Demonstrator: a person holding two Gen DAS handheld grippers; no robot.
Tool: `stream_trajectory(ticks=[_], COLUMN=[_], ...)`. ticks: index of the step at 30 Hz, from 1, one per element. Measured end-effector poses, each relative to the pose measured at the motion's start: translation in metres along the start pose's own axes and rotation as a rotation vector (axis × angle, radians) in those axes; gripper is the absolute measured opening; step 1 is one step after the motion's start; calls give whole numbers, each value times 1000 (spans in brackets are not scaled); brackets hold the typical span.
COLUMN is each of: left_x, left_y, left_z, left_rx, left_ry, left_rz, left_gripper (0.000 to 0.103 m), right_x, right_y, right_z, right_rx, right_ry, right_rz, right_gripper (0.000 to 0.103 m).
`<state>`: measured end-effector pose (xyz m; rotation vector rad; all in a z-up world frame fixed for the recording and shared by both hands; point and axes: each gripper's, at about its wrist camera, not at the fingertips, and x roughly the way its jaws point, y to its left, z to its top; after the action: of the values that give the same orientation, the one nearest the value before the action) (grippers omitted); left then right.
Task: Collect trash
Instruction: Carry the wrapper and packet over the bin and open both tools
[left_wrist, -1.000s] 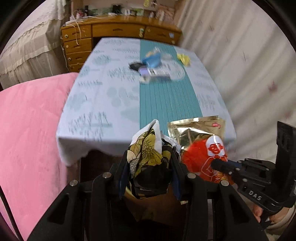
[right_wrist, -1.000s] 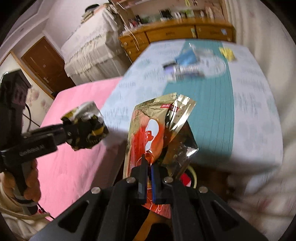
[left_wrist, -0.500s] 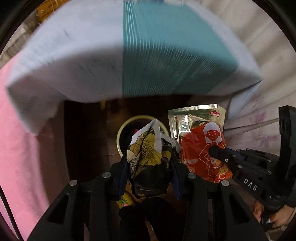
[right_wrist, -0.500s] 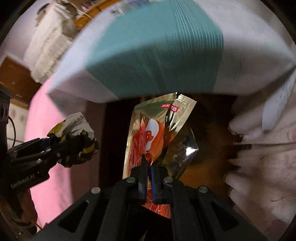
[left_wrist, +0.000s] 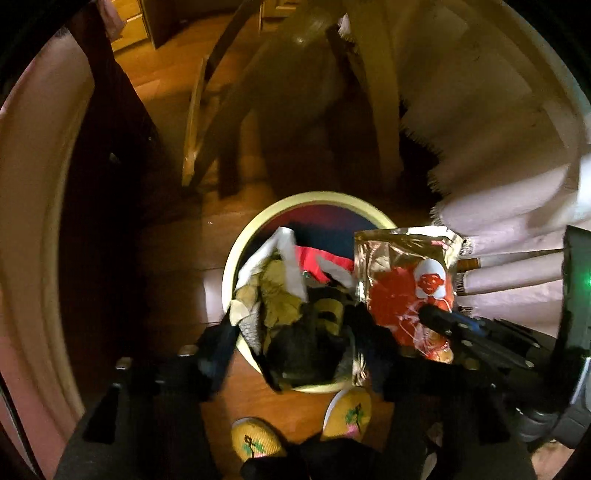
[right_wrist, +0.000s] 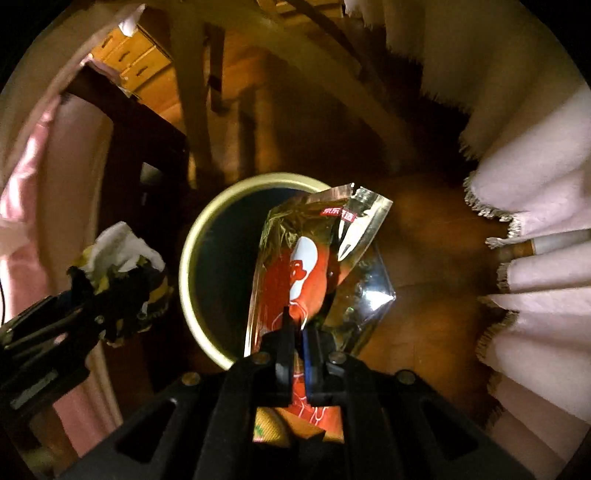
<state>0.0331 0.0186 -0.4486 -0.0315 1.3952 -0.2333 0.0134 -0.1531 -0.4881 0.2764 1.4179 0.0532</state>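
A round yellow-rimmed bin (left_wrist: 236, 266) (right_wrist: 184, 266) stands on the wooden floor right below both grippers. My left gripper (left_wrist: 295, 332) (right_wrist: 118, 291) points down over it with its jaws opening. The crumpled yellow, black and white wrapper (left_wrist: 280, 295) (right_wrist: 122, 251) sits loose between the spread fingers, above the bin's near side. My right gripper (right_wrist: 298, 328) (left_wrist: 432, 314) pinches the lower part of a red and gold snack pouch (right_wrist: 306, 258) (left_wrist: 402, 288), and its jaws are just starting to open. The pouch stands upright over the bin's right rim.
Red trash (left_wrist: 314, 262) lies inside the bin. A person's two yellow slippers (left_wrist: 258, 439) stand just before it. Wooden table legs (left_wrist: 195, 122) rise behind, a fringed pale cloth (left_wrist: 498, 184) hangs at the right, and pink bedding (right_wrist: 22, 221) is at the left.
Both grippers have sunk from above the table to close over the bin, carrying their trash. The left fingers have spread away from the wrapper. The right fingers have parted slightly.
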Motion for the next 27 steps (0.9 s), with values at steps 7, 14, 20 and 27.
stream_trajectory(ticks=[7,14,20,27], left_x=[28,27,9,-84], left_y=[21,37,40,27], left_z=[1,-2,-1,-3], left_rx=[-28,-53,-83,-86], left_ry=[-19,-39,-33,-71], left_rz=[79,118,119,104], left_gripper=[95,96,95,95], right_x=[57,59,24,-74], right_y=[2,2,8,25], right_z=[10,8,1,-3], right_rx=[-48,-30,-38,-3], right_ry=[23,13,-4,-53], right_rz=[-3,7,6,14], right_gripper=[56,57,57,57])
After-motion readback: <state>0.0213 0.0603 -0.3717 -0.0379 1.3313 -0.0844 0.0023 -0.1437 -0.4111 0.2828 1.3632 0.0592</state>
